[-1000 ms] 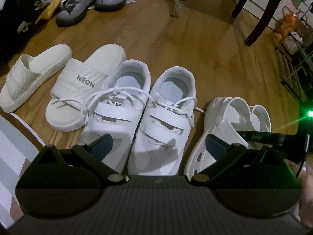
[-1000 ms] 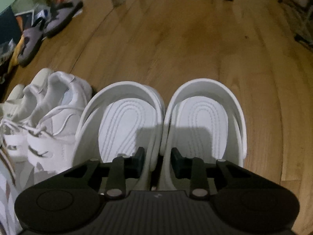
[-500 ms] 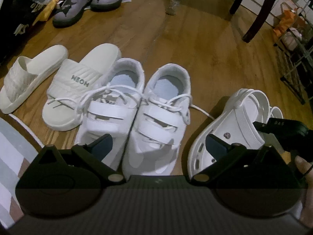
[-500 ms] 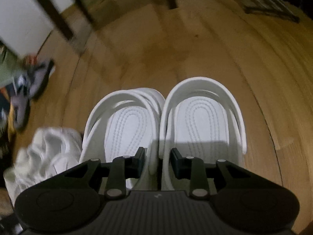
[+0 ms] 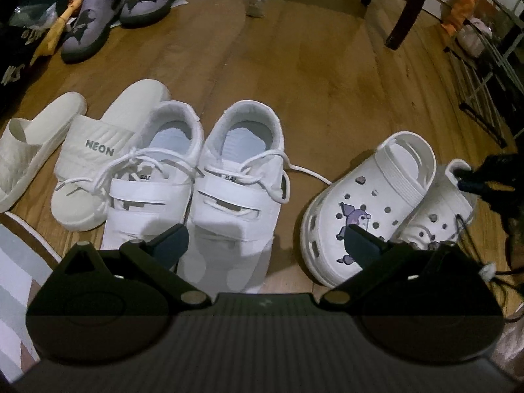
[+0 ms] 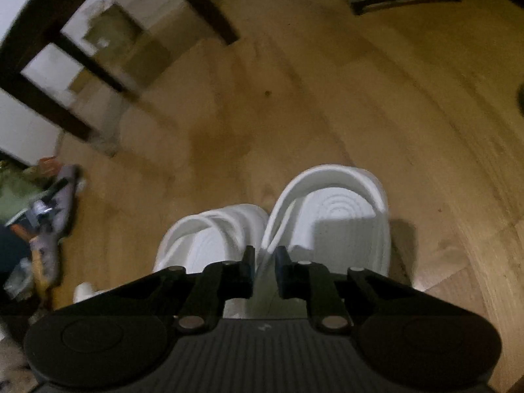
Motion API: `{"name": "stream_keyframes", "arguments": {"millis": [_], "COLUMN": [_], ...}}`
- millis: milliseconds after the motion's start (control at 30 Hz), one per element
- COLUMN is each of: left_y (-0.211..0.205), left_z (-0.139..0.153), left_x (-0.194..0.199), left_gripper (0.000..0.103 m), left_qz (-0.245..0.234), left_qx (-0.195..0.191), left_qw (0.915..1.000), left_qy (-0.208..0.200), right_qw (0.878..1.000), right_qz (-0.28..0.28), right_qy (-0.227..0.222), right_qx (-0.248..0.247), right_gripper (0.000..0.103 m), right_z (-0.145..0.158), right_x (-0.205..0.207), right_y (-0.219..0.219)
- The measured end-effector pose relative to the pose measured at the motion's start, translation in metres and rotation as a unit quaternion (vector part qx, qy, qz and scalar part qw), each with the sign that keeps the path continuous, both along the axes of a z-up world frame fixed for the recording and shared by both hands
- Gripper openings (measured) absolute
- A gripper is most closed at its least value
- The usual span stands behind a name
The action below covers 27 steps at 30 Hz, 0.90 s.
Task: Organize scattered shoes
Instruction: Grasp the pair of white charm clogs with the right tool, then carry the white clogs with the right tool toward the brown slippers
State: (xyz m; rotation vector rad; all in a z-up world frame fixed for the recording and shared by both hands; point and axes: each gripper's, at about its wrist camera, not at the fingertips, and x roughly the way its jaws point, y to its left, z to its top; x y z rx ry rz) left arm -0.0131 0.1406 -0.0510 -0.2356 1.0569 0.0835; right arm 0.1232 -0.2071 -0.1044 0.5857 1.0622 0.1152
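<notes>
A pair of white clogs [image 5: 370, 196] with purple charms hangs tilted at the right of the shoe row on the wooden floor. In the right wrist view my right gripper [image 6: 265, 262] is shut on the touching inner walls of the two clogs [image 6: 340, 216]. A pair of white sneakers [image 5: 242, 177] stands left of the clogs, with cream NEON slides [image 5: 98, 150] further left. My left gripper [image 5: 267, 242] is open above the sneakers' toes and holds nothing. Grey star clogs [image 5: 88, 29] lie at the far left.
Dark chair legs [image 5: 406, 9] stand on the floor beyond the shoes. A wire rack [image 5: 484, 75] runs along the right side. A striped rug [image 5: 16, 278] lies at the lower left, and a black bag [image 5: 16, 49] sits at the left edge.
The clog pair has shifted right, away from the sneakers, and tipped over so the charms face up. The right wrist view has swung toward the chair legs. The left gripper has stayed open.
</notes>
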Motion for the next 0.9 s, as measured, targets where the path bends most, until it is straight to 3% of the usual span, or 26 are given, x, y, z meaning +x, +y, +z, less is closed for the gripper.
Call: {"name": "stream_keyframes", "arguments": {"millis": [33,200,267,367,533,600,700,767,833,900], "left_y": [-0.001,-0.006,-0.009,-0.012,-0.018,-0.022,-0.023,-0.02,-0.011,-0.002], "left_z": [0.0,0.003,0.004,0.005,0.004,0.002,0.002,0.003,0.005,0.007], "left_x": [0.001,0.006,0.009,0.012,0.017,0.015,0.009,0.006,0.002,-0.002], "left_gripper": [0.103,0.103,0.103,0.103,0.103,0.103,0.103,0.103,0.103,0.103], "left_qz": [-0.003,-0.021,-0.027,-0.038,-0.053,-0.062,-0.073,-0.07,-0.058,-0.045], "left_qx": [0.002,0.012,0.016,0.022,0.018,0.006,-0.01,-0.018,-0.025,-0.032], "left_qw": [1.0,0.9997,0.9995,0.999,0.9984,0.998,0.9972,0.9973,0.9977,0.9978], "left_qy": [-0.001,-0.004,-0.005,-0.007,-0.008,-0.008,-0.011,-0.016,-0.026,-0.036], "right_qw": [1.0,0.997,0.996,0.986,0.963,0.957,0.945,0.94,0.94,0.943], "right_qz": [0.017,0.067,0.076,0.101,0.143,0.133,0.117,0.12,0.134,0.143], "right_qy": [0.015,0.041,0.049,0.132,0.215,0.244,0.28,0.288,0.281,0.274], "right_qx": [-0.001,0.008,0.012,-0.031,-0.078,-0.088,-0.121,-0.136,-0.137,-0.126], "right_gripper": [0.064,0.067,0.073,0.078,0.091,0.088,0.07,0.06,0.039,0.035], "right_z": [0.005,0.01,0.004,-0.024,-0.029,-0.031,-0.034,-0.031,-0.028,-0.026], "right_x": [0.004,0.014,0.019,0.041,0.049,0.052,0.054,0.053,0.048,0.039], "right_y": [-0.004,0.003,0.011,0.045,0.089,0.095,0.099,0.102,0.105,0.102]}}
